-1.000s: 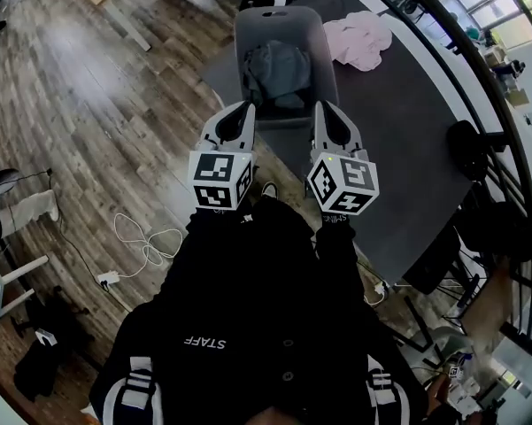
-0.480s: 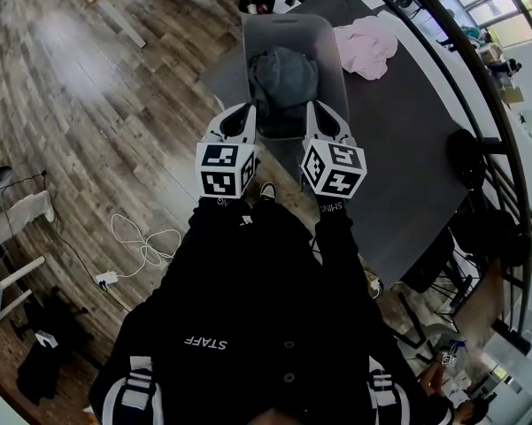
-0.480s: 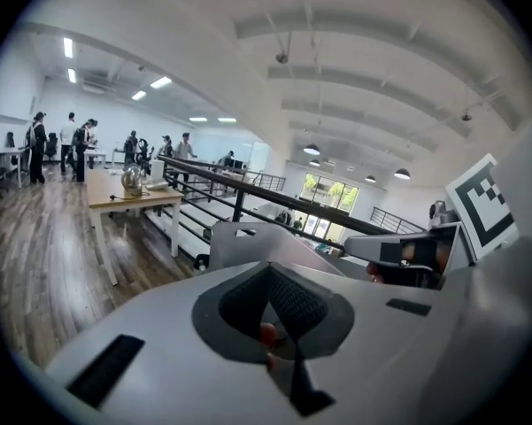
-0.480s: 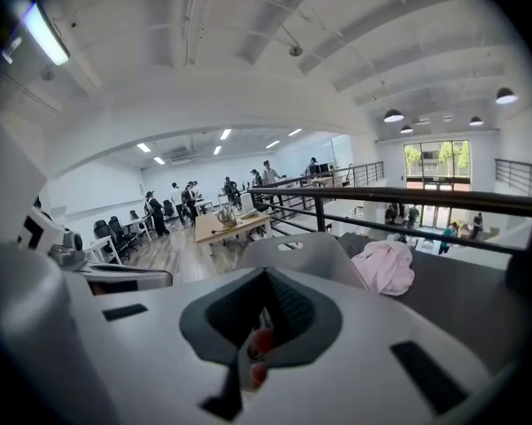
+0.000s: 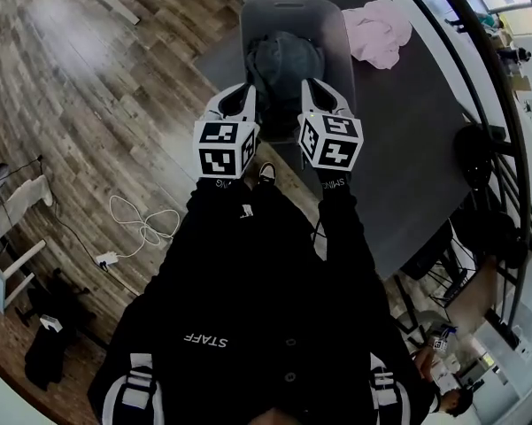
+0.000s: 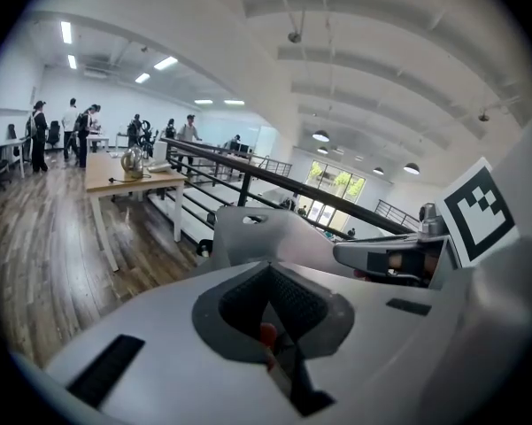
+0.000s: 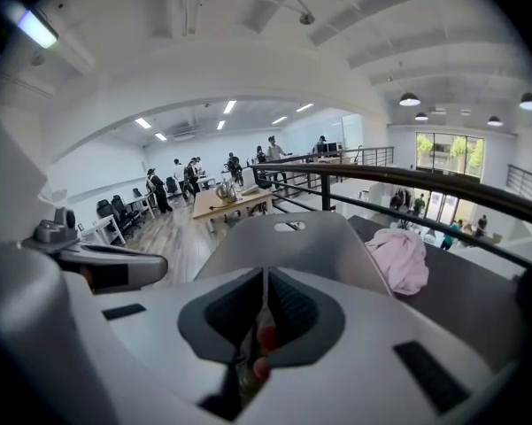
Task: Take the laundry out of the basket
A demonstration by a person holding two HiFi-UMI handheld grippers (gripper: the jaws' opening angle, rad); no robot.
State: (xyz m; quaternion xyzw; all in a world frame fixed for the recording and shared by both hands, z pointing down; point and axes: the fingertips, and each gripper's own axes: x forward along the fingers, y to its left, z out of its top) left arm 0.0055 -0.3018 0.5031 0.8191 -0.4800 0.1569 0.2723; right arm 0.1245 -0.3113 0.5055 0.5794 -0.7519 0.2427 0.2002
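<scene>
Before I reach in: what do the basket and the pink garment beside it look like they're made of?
Basket: probably moulded plastic, grey, with smooth matte walls and a cut-out handle slot. Pink garment: soft fabric, possibly fleece; it lies crumpled in loose folds.

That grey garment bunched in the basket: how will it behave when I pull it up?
The grey garment lies crumpled in soft folds, so it will probably droop and trail rather than hold shape. It fills much of the basket, so it may drag on the walls and shift it.
</scene>
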